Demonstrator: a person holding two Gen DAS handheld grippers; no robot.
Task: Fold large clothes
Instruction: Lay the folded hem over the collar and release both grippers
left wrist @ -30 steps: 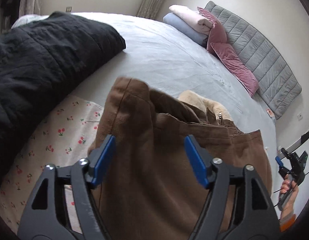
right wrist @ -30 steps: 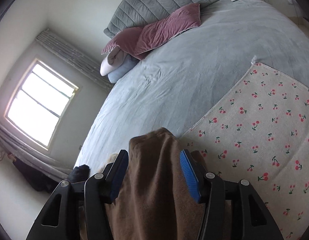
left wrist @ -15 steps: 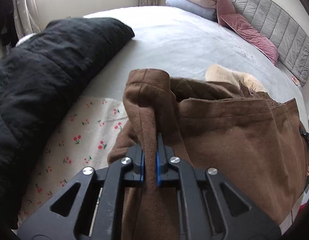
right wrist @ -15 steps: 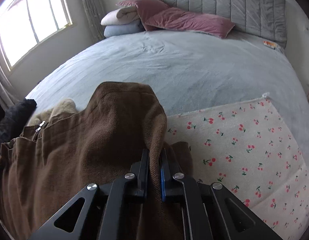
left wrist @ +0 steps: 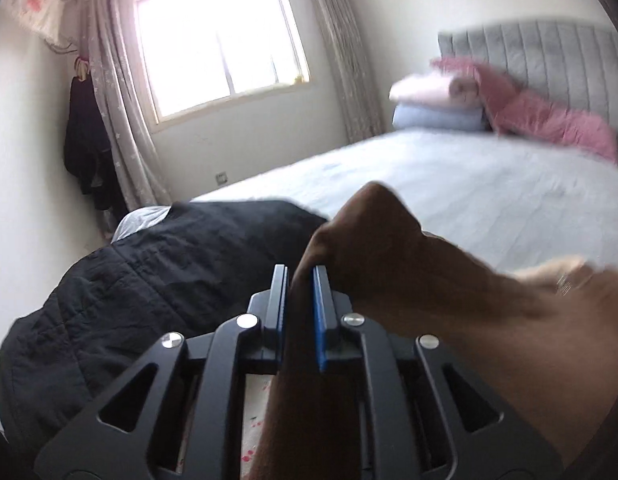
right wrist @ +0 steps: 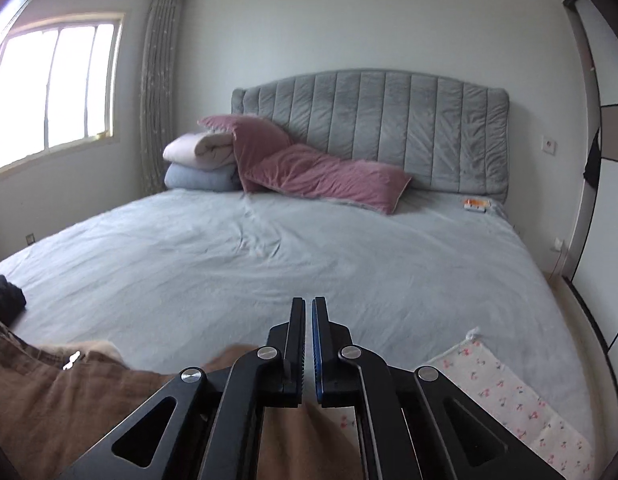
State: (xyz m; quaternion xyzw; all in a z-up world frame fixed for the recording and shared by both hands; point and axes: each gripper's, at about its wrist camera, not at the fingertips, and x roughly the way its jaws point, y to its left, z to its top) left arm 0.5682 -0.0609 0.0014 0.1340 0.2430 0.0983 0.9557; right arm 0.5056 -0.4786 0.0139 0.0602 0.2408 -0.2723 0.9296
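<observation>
A large brown coat (left wrist: 449, 320) with a cream fleece lining hangs between my two grippers above the foot of the bed. My left gripper (left wrist: 300, 280) is shut on a fold of the coat's upper edge. In the right wrist view the coat (right wrist: 89, 408) hangs below and to the left of my right gripper (right wrist: 308, 312). Its jaws are closed, and brown cloth shows under them, but no cloth shows between the tips. The coat's zipper (right wrist: 71, 360) is visible.
A black quilted coat (left wrist: 149, 288) lies on the bed's left side. A cherry-print cloth (right wrist: 521, 396) covers the foot of the grey bed (right wrist: 289, 256). Folded blankets (right wrist: 201, 164) and pink pillows (right wrist: 321, 172) lean on the headboard. A window (left wrist: 217, 40) is at the left.
Both grippers closed on the brown coat's upper edge, then rose with it. The views tilted up from the bed to the room.
</observation>
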